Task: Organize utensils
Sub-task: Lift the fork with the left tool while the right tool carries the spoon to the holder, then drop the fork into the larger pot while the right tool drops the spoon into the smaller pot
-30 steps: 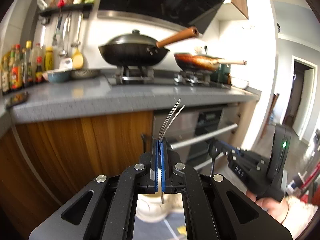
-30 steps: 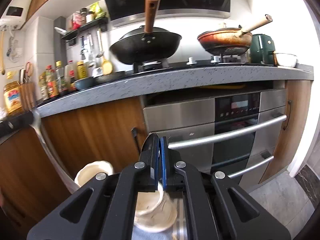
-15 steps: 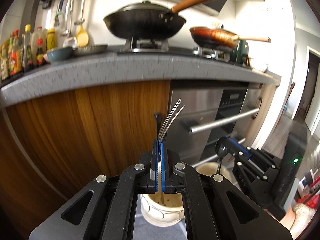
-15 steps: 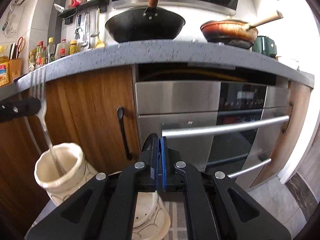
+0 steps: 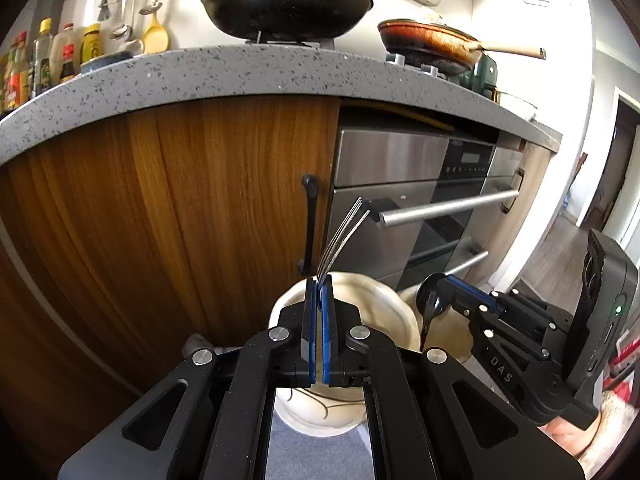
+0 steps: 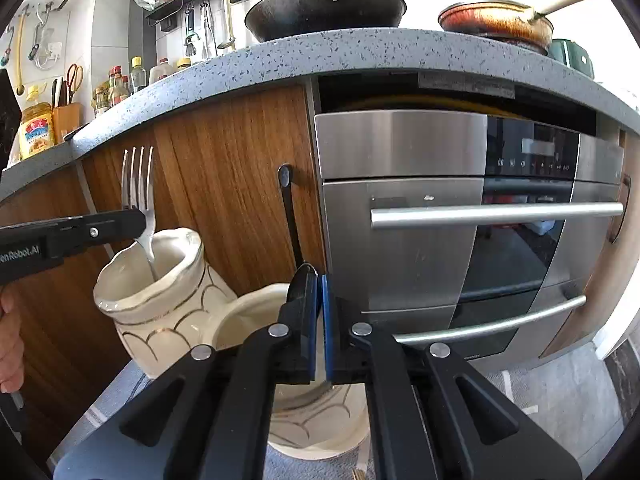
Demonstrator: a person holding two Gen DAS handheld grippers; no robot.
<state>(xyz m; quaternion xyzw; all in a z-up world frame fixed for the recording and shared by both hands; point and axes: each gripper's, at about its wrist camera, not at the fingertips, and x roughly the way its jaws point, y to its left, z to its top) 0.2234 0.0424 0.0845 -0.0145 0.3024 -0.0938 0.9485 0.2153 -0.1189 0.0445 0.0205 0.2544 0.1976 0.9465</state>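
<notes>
Left claw (image 5: 319, 280) clamped shut on fork (image 6: 139, 184), handle already inside the vase (image 6: 160, 300) below it, right claw (image 6: 319, 280) pinched a dark spoon (image 5: 430, 308) over the second vase (image 6: 248, 316); next likely lower, release.

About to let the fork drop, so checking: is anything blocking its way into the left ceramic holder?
Nothing visible does. The fork, held by the left gripper, already has its handle inside the open holder.

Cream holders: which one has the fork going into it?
The left holder, taller with a wavy rim. The fork handle dips inside it; the right holder sits beneath the black spoon.
</notes>
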